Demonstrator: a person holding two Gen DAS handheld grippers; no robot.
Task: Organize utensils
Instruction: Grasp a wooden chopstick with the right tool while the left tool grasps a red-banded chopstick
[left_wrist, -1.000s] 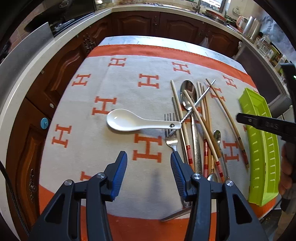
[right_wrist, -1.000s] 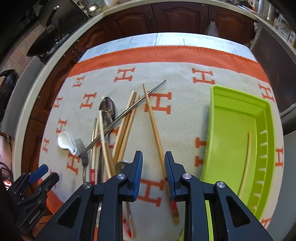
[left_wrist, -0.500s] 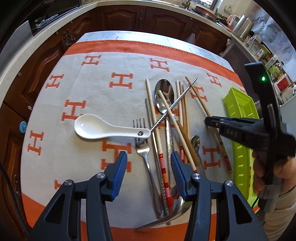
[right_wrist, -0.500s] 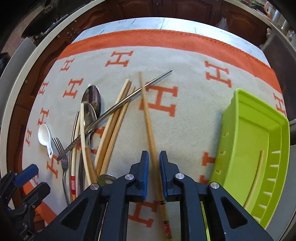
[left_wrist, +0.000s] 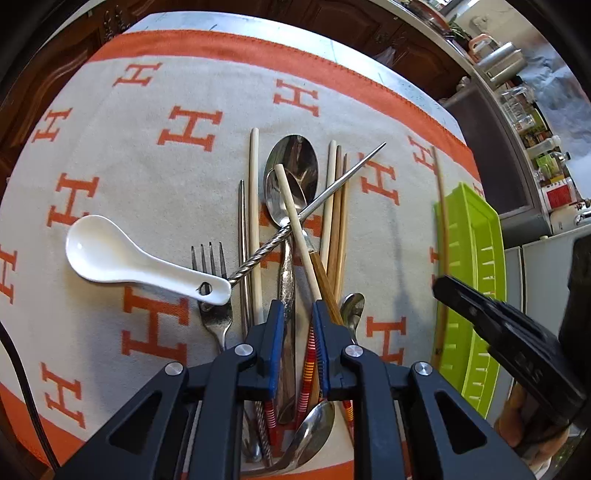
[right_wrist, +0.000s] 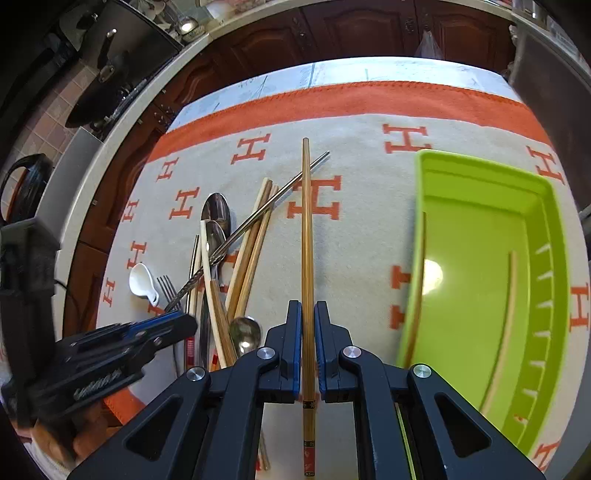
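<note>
A heap of utensils lies on the orange-and-grey H-patterned cloth: silver spoons, a fork, a twisted metal chopstick, several wooden chopsticks and a white ceramic spoon. My left gripper points down into the heap, its jaws closing. A pale chopstick with a red-striped end and a silver spoon handle sit between its pads. My right gripper is closing tight on a brown chopstick, which points away over the cloth beside the green tray.
A pale chopstick lies inside the green tray at the right. Dark wooden cabinets and a countertop ring the table. Kitchenware stands on the counter at the far right. A black cable hangs at the left edge.
My left gripper moved right from beside the white spoon onto the heap, sank and narrowed its jaws. My right gripper closed on the brown chopstick, which now points straight ahead.
</note>
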